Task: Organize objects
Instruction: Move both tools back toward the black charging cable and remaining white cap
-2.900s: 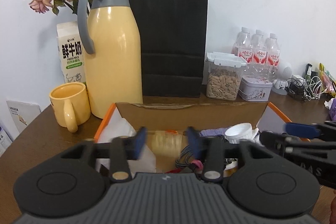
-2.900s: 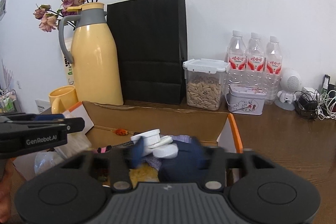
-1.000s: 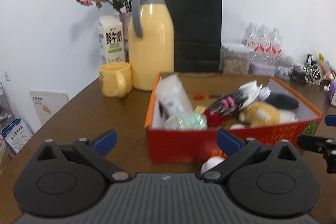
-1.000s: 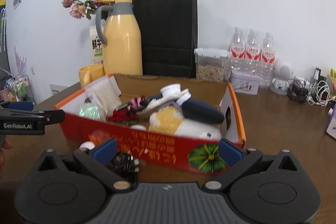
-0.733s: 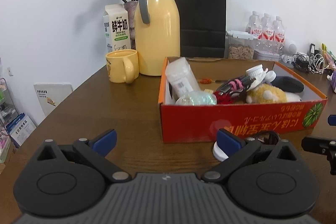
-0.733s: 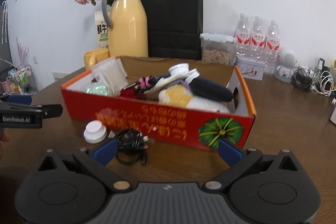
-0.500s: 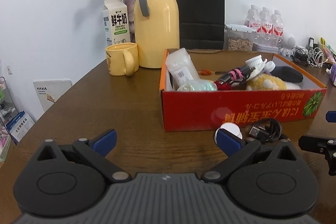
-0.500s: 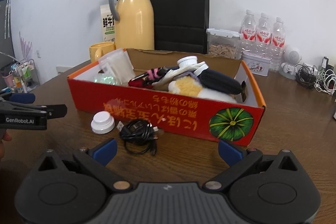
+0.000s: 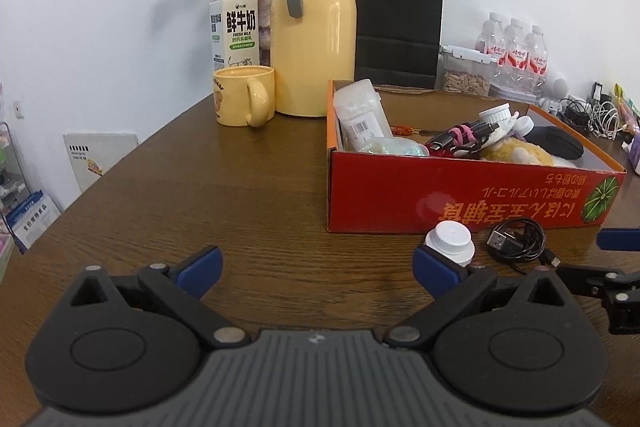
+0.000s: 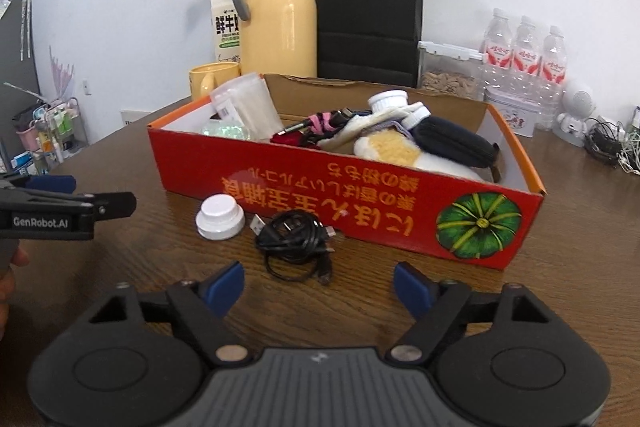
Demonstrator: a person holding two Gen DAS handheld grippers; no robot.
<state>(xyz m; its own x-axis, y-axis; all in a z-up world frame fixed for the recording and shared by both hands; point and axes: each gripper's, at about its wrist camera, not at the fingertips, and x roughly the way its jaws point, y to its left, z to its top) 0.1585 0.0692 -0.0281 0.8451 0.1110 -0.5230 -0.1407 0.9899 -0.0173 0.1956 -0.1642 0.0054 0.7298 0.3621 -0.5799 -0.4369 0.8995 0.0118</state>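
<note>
A red cardboard box (image 10: 320, 187) full of mixed items stands on the brown table (image 9: 240, 207). In front of its near wall lie a small white screw-cap jar (image 10: 219, 217) and a coiled black USB cable (image 10: 294, 235). My right gripper (image 10: 318, 287) points at the cable from just short of it. Its jaws are closing, the pads touch nothing, and only the cable's near loop reaches between them. My left gripper (image 9: 316, 267) stands wide open over bare table, with the jar (image 9: 450, 241) just beyond its right fingertip and the cable (image 9: 516, 241) further right.
Behind the box stand a yellow thermos jug (image 9: 316, 39), a yellow mug (image 9: 244, 101), a milk carton (image 9: 236, 27), a black paper bag (image 9: 396, 7), a seed container (image 10: 448, 75) and water bottles (image 10: 524, 55). Cables and a small white figure sit at far right. The table edge runs along the left.
Both grippers have drawn back out of the box and sunk toward the table. The jar and cable in front of the box came into view. The right jaws have narrowed.
</note>
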